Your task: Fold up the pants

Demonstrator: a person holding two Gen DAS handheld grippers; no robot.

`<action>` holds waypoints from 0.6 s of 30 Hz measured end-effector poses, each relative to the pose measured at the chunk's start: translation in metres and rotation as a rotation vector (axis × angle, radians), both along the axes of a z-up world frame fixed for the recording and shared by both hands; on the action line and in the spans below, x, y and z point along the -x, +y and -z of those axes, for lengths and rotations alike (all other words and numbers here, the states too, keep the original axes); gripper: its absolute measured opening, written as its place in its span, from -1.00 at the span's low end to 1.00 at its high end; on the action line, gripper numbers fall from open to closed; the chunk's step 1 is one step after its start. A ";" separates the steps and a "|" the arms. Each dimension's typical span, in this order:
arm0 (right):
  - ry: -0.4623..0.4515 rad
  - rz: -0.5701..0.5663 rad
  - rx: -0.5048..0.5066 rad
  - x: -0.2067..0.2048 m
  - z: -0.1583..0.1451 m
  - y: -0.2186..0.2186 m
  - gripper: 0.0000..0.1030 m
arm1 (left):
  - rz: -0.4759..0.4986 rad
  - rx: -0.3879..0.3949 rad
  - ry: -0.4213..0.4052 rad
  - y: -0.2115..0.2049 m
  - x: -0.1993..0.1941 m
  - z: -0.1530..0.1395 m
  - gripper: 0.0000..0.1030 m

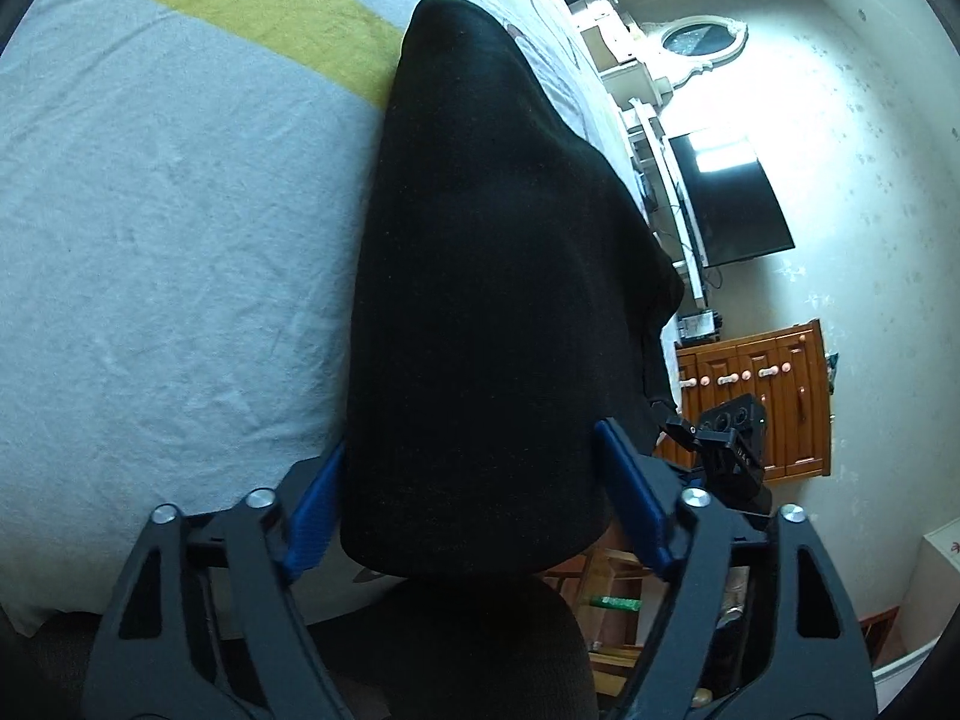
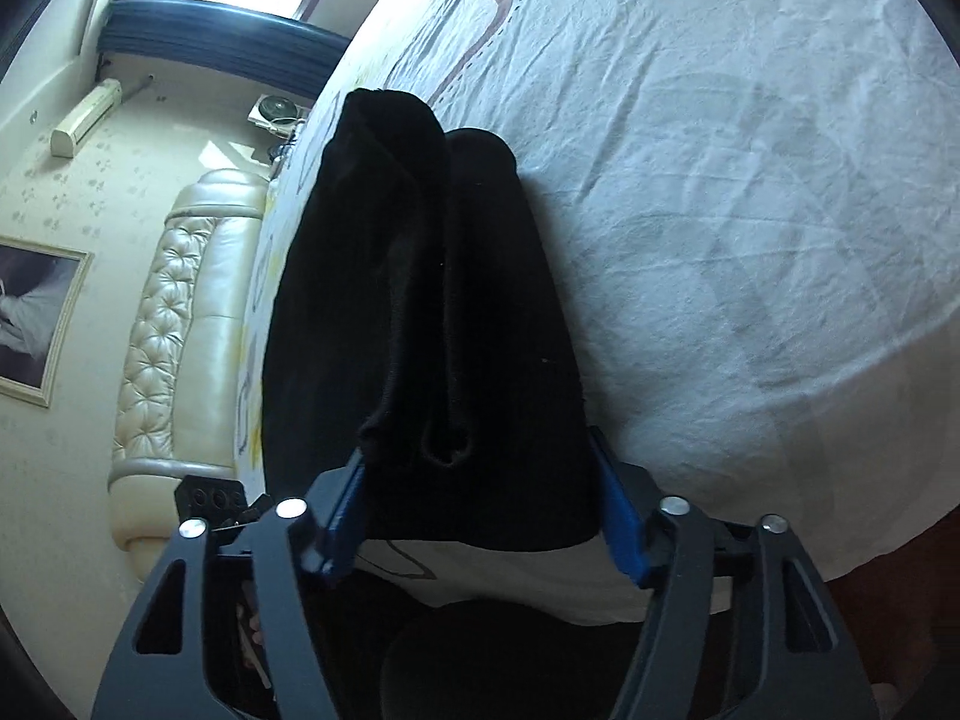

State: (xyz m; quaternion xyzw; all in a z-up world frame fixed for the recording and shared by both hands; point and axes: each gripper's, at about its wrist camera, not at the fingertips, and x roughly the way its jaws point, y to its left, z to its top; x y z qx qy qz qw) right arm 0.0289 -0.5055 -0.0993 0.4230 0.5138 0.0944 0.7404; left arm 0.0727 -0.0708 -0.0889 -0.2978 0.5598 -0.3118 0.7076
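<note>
Black pants (image 1: 492, 300) lie in a folded bundle on a bed with a pale sheet (image 1: 168, 240). My left gripper (image 1: 474, 504) is open, its blue pads (image 1: 312, 516) wide apart on either side of the bundle's near end. In the right wrist view the pants (image 2: 432, 324) show two stacked folds with rolled ends toward me. My right gripper (image 2: 480, 510) is open too, its blue pads (image 2: 624, 534) straddling the near end of the bundle. Whether the pads touch the cloth cannot be told. The other gripper shows at the right edge of the bundle (image 1: 720, 450).
The sheet (image 2: 720, 210) has yellow and brown print. A cream padded headboard (image 2: 180, 312) stands at the left of the right wrist view. A wooden cabinet (image 1: 768, 396) and a dark TV screen (image 1: 732, 198) stand beyond the bed edge. A dark chair seat (image 1: 480, 648) is below me.
</note>
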 end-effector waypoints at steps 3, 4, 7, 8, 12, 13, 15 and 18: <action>-0.021 0.003 -0.016 0.006 0.003 -0.002 -0.05 | 0.004 -0.043 -0.025 -0.001 0.000 -0.002 0.07; -0.025 0.009 -0.030 0.006 0.003 -0.002 -0.08 | 0.000 -0.049 -0.031 0.002 -0.001 -0.001 0.03; -0.051 -0.004 -0.032 0.006 -0.011 -0.002 -0.26 | -0.026 -0.072 -0.054 0.001 0.004 -0.009 -0.11; -0.057 -0.020 -0.013 0.004 -0.016 0.000 -0.29 | -0.031 -0.081 -0.055 0.001 0.004 -0.009 -0.12; -0.054 -0.034 -0.059 0.008 0.013 -0.013 -0.27 | -0.016 -0.091 -0.078 0.000 0.006 -0.004 -0.05; -0.068 -0.037 -0.098 0.009 0.016 -0.018 -0.20 | -0.007 -0.080 -0.089 0.002 0.006 -0.005 0.00; -0.071 -0.042 -0.159 0.014 0.019 -0.028 0.08 | 0.002 -0.053 -0.078 0.011 0.007 -0.006 0.20; -0.092 -0.022 -0.127 0.021 0.006 -0.039 0.50 | -0.018 -0.039 -0.078 0.038 0.005 -0.014 0.48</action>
